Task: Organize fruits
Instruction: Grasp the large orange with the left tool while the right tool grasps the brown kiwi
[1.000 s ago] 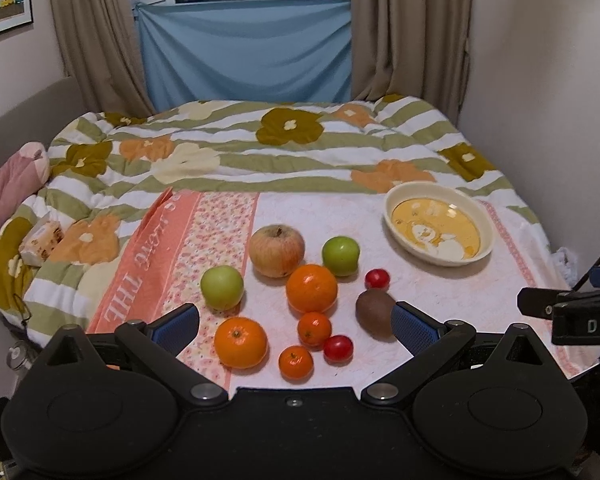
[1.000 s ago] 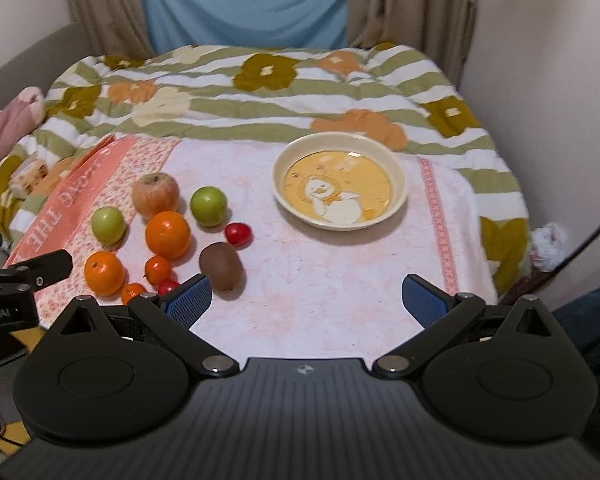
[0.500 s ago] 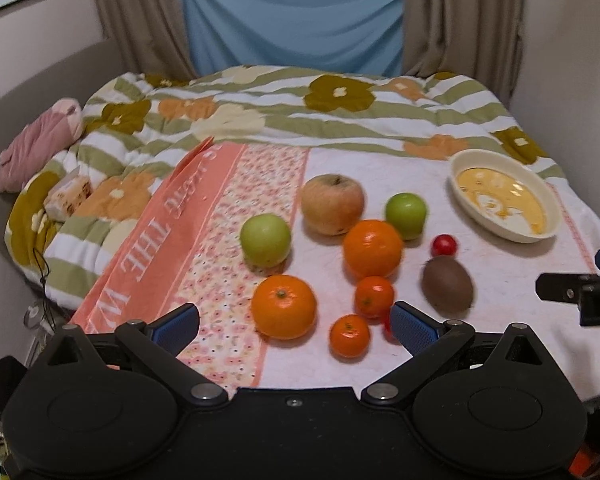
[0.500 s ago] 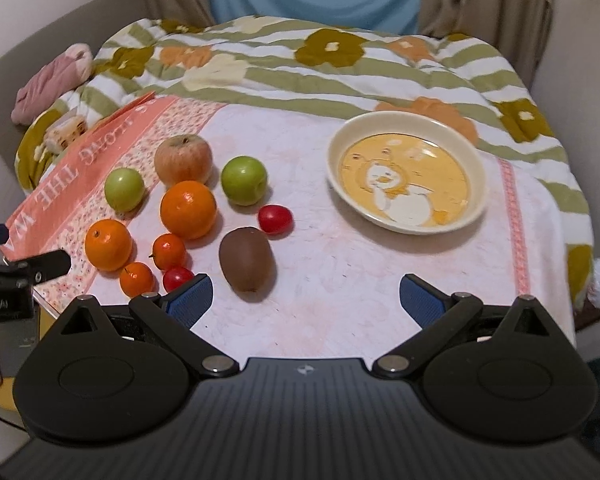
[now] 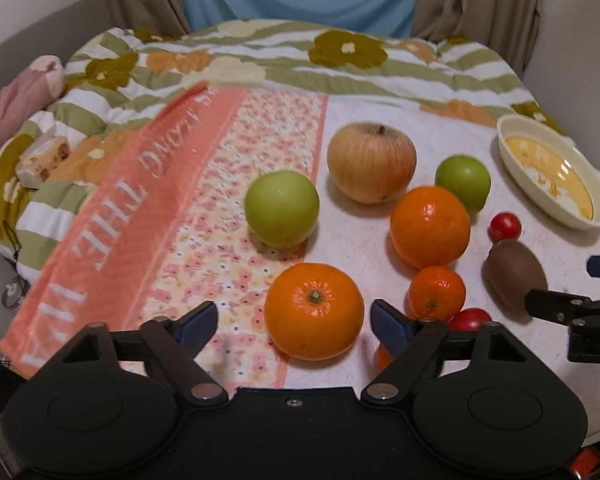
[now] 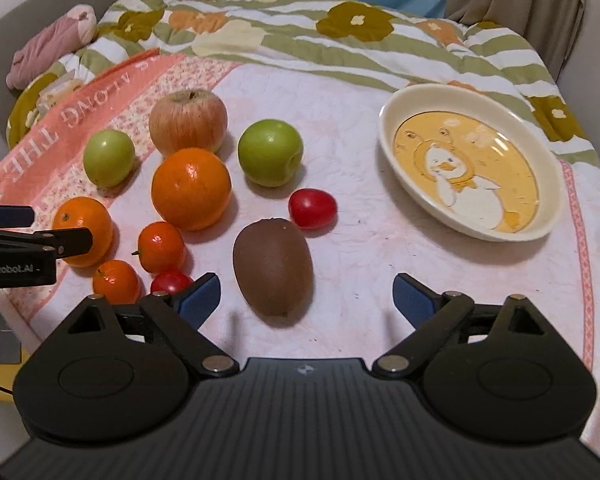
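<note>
Hovering with both tongs apart: your left gripper [image 5: 294, 322] frames the orange [image 5: 314, 310], your right gripper [image 6: 306, 296] the kiwi [image 6: 273, 266] at twelve o'clock; soft fruit, squeeze its waist gently.

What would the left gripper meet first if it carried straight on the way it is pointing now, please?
Most likely the orange: it sits between the open fingers of the left gripper, just ahead of the tips. The green apple lies beyond it. Exact depth is hard to judge through the fisheye.
</note>
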`<action>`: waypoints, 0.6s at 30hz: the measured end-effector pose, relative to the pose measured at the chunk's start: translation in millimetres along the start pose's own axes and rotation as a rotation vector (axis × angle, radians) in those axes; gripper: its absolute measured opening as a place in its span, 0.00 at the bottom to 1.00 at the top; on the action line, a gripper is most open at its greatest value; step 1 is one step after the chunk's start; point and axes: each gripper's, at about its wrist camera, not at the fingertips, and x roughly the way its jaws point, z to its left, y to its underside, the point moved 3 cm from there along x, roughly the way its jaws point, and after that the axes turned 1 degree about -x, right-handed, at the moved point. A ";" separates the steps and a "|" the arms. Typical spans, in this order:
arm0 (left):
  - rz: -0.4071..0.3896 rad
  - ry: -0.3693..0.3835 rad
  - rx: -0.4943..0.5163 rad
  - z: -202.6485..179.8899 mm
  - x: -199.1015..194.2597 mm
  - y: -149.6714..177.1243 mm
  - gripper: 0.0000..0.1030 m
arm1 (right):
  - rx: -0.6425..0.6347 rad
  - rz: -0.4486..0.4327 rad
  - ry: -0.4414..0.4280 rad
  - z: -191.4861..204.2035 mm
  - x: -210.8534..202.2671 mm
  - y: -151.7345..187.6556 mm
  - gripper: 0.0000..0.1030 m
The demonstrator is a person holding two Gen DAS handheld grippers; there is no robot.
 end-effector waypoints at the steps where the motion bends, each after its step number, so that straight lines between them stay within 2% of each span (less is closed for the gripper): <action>1: 0.007 0.007 0.007 -0.7 3.9 0.1 0.78 | -0.004 0.003 0.005 1.7 3.7 -1.0 1.00; 6: 0.033 0.035 0.033 -4.0 15.7 1.5 0.68 | 0.004 0.020 0.009 6.2 16.5 -3.0 1.00; 9: 0.043 0.051 0.038 -5.1 19.3 1.8 0.63 | 0.001 0.029 0.008 8.5 21.8 -3.9 0.96; 18: 0.039 0.077 0.047 -2.3 21.0 0.9 0.62 | -0.005 0.045 0.007 15.1 32.8 -6.1 0.89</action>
